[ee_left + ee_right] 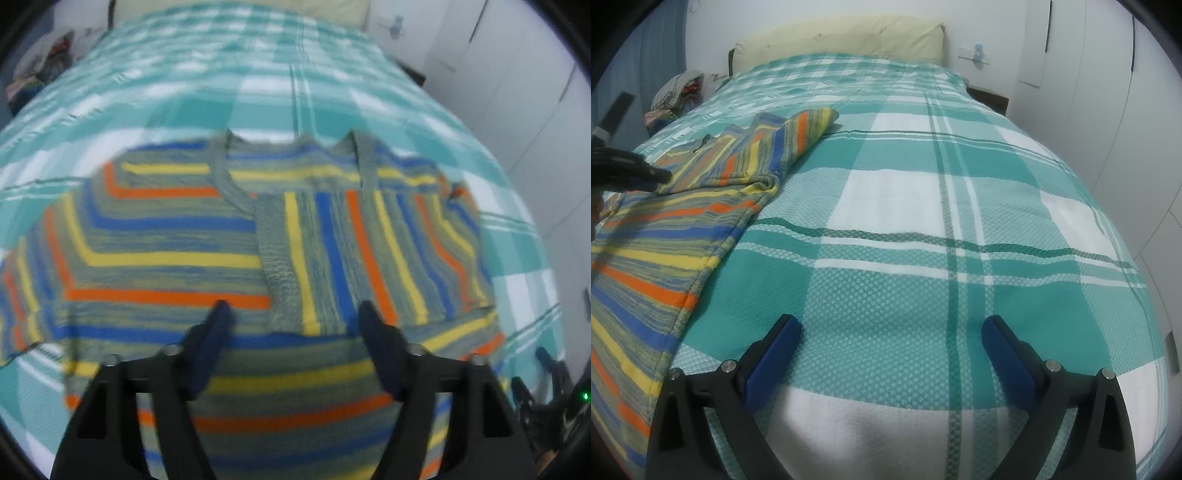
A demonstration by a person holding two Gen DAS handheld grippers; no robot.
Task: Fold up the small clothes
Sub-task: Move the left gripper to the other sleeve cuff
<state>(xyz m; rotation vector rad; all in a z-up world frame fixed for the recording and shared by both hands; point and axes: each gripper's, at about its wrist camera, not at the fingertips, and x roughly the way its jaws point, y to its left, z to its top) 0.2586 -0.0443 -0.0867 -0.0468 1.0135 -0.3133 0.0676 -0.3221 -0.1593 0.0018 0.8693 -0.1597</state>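
The left gripper (293, 308) hangs over a striped knit sweater (166, 240), jaws apart with nothing between them, above a sleeve (332, 251) folded across the body. The sweater lies flat on a teal-and-white checked waffle-weave bedspread (905, 192). The right gripper (890, 328), angled downward, gapes wide over bare bedspread beside the sweater's hem.

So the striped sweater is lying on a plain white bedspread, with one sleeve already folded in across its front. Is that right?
Not quite: the bedspread is teal-and-white checked, not plain white, as the right wrist view shows clearly. The rest holds: the striped sweater lies on it, with one sleeve folded in across its front.
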